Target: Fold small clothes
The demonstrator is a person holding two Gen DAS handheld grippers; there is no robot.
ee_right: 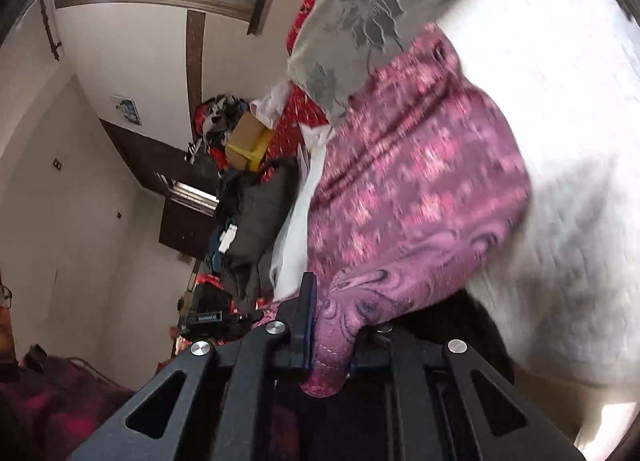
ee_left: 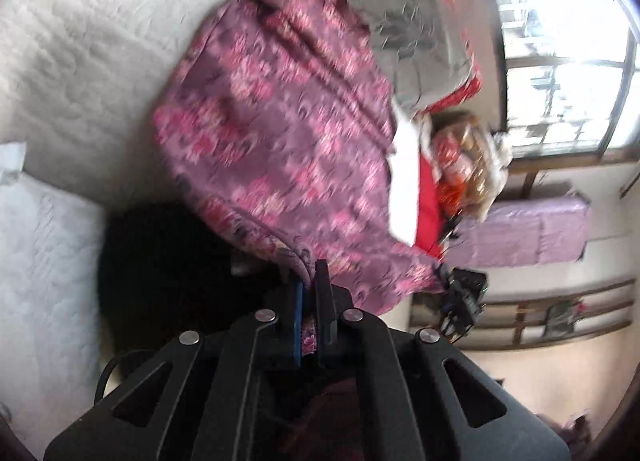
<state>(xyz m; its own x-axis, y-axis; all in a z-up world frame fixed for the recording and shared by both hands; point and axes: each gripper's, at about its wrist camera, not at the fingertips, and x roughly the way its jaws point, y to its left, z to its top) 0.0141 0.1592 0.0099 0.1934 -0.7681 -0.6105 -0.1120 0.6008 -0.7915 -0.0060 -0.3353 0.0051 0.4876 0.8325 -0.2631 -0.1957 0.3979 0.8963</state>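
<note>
While purple flowered garment (ee_left: 288,133) hangs over white quilted bed (ee_left: 80,61), edge is pinched by left gripper (ee_left: 310,281) at 6 o'clock, thick hem clamped by right gripper (ee_right: 332,325). Both corners should be kept level, cloth pulled flat, then folded evenly.

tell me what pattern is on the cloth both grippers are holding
Purple cloth with a pink floral print and dark swirls near its edge; the swirls show best in the right wrist view.
</note>
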